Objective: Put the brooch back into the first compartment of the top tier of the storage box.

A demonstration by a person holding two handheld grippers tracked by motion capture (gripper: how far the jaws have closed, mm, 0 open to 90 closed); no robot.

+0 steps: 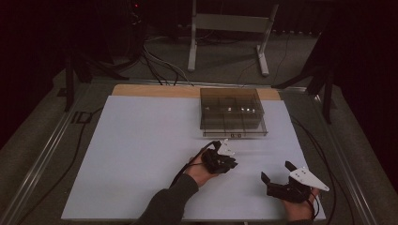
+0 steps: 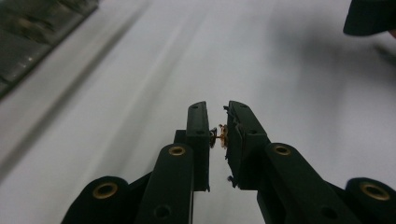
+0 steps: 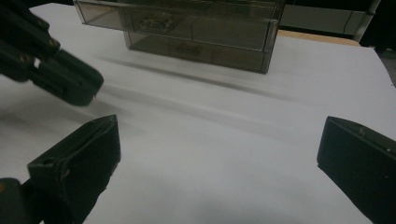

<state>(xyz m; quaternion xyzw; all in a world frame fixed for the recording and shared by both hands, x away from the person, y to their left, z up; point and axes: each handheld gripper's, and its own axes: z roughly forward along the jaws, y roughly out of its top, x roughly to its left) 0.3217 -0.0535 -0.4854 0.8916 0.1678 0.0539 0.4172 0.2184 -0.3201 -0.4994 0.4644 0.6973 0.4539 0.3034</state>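
A tiny gold-coloured part (image 2: pixel 219 136) sits pinched between the two black jaws of the left gripper (image 2: pixel 217 122), which are drawn almost together on it with just a thin slit above the part. It is too small to say what it is; it looks like a little metal pin or stud lying crosswise between the jaw faces. In the high view the left gripper (image 1: pixel 220 157) is held above the white table sheet (image 1: pixel 141 154), near the sheet's middle and a little toward 5 o'clock, its grey plate pointing toward 12 o'clock.

At 12 o'clock from that gripper stands a smoky transparent drawer box (image 1: pixel 231 111), near the far edge of the sheet, with its lowest drawer (image 1: pixel 234 133) pulled out toward the person. In the right gripper view the drawer box (image 3: pixel 196 32) shows divided compartments with small items inside, too dim to identify.

The right gripper (image 1: pixel 275 174) is at about 4 o'clock from the left one, near the sheet's near edge, well apart from the box. Its jaws stand wide apart with nothing between them, bare sheet showing in the gap
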